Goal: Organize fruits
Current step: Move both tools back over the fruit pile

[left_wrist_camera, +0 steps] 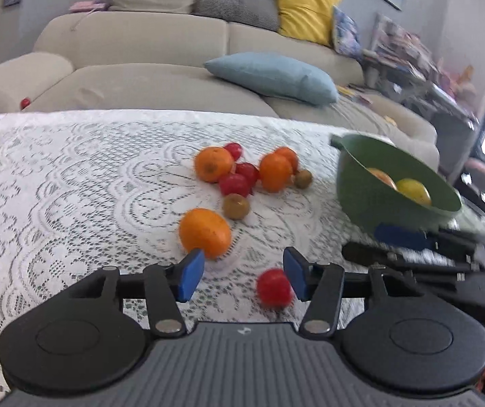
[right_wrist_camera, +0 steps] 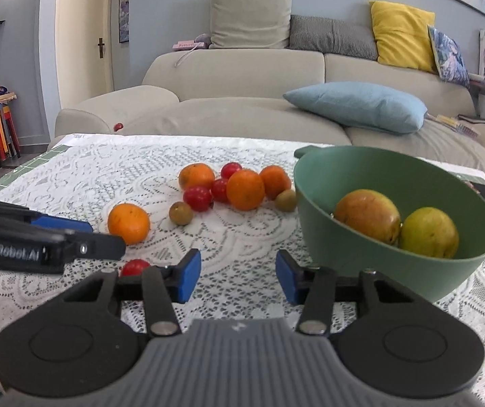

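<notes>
Left gripper spread wide over lace tablecloth, red tomato loose beside right pad; right gripper likewise unclenched, empty, near green bowl. Risk: round tomato rolling away if nudged off-centre.

Fruits lay clustered on the table, left of the bowl; the sofa stood behind.
</notes>
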Available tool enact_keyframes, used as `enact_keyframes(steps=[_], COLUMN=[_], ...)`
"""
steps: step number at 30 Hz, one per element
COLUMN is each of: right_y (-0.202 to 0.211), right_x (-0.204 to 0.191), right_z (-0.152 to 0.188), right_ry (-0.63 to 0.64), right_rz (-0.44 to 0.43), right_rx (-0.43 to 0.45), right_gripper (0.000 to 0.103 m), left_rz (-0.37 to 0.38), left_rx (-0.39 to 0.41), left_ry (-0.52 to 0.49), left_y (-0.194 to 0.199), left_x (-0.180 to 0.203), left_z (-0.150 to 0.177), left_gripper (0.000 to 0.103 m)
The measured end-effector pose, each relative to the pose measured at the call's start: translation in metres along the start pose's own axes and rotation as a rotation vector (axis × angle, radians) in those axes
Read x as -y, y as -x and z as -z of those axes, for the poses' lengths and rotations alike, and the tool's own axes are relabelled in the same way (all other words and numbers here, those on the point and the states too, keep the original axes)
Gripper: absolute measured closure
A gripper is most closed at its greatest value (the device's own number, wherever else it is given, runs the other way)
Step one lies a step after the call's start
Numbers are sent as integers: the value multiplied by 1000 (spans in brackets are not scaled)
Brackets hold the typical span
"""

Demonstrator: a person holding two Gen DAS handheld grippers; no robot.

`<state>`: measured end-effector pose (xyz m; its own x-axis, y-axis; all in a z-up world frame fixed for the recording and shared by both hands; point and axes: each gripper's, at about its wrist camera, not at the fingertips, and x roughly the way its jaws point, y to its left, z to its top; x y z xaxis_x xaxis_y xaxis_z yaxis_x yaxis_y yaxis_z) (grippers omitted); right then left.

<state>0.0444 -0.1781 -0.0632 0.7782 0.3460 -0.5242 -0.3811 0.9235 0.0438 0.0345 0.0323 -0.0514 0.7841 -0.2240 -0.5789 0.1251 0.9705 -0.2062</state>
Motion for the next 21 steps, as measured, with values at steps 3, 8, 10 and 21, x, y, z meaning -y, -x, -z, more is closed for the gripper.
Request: enact_keyframes(steps=[3, 8, 10, 21], right_y=[-7, -14, -16, -23], right_x=[-2, -7, -9, -11], right_z=[-1, -4, -5, -5], right_ry=[-15, -25, -20, -15], right_rz=[-9, -28, -29, -33], right_rx=[-17, -24, -24, -47], right_gripper=[56, 56, 56, 56], left_rz=[-33, -98, -104, -124], left_rx=[15, 12, 2, -27], left_ry=[40, 11, 1, -42], left_y=[-6, -20, -25, -41], left_x=[-9, -12, -12, -8], left_z=[-5, -10, -9, -7], left_gripper=[41, 41, 41, 51])
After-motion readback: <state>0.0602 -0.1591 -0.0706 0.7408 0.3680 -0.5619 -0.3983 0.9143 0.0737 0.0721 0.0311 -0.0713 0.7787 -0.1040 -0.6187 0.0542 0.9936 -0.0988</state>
